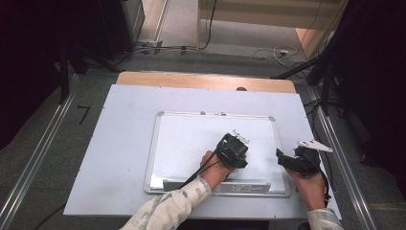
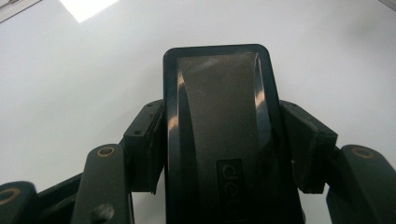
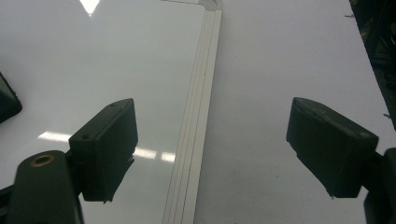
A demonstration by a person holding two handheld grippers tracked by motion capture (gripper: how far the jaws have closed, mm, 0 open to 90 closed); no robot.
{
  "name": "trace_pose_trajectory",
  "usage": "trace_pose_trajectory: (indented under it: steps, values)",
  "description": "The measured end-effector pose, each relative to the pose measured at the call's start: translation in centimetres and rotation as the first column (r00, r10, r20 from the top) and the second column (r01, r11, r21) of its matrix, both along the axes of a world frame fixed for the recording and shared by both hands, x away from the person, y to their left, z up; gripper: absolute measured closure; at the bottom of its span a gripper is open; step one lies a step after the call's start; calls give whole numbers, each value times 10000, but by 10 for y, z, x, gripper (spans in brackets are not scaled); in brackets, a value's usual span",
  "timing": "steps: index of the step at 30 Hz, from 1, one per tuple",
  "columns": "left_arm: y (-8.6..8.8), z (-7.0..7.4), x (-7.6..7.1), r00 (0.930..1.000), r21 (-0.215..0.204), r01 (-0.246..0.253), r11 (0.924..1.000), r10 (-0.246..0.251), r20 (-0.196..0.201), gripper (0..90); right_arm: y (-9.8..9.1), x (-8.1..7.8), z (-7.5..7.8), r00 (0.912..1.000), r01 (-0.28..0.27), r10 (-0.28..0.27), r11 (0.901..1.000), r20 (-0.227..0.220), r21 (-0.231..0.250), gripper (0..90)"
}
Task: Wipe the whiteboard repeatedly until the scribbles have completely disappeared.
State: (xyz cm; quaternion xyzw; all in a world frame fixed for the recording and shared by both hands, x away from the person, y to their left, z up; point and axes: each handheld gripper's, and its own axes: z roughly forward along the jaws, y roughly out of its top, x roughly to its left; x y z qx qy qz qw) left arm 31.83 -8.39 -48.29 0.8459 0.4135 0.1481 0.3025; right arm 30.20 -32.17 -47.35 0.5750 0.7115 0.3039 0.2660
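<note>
A: How many boards lie on the bench (image 1: 119,143), and where?

B: One whiteboard (image 1: 191,139), flat on the pale sheet that covers the bench, its silver frame running round all four sides. One tray runs along its near edge.

A: And how many erasers?

B: One black eraser (image 2: 224,135), seen in the left gripper view as a rounded rectangular block with a felt-like grey face and a glossy rim. It sits over the white writing surface, right of the board's middle in the high view.

A: Which gripper has it?

B: The left gripper (image 1: 233,149). Its two jaws are closed against the eraser's long sides, one pad on each.

A: The second gripper?

B: The right gripper (image 3: 212,149) hangs above the board's right frame; its two jaws stand wide apart with nothing between them. In its own view one jaw is over the whiteboard and the other over the bare sheet, the frame strip running between.

A: Hands counted?

B: Two, each in a patterned sleeve, entering from the near edge.
</note>
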Motion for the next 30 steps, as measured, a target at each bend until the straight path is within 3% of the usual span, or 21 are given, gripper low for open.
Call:
trace_pose_trajectory:
  steps: [18, 30]
  values:
    - [-21, 0, 0, 9998, 51, 194, 9998, -194, 65, 394, 0, 0, 0, 10000, -32, 32, 10000, 0, -31, 152]
    - [-19, 0, 0, 9994, 97, 348, 9993, -349, 58, 395, -4, -2, 0, 10000, 80, -80, 10000, 35, 2, 152]
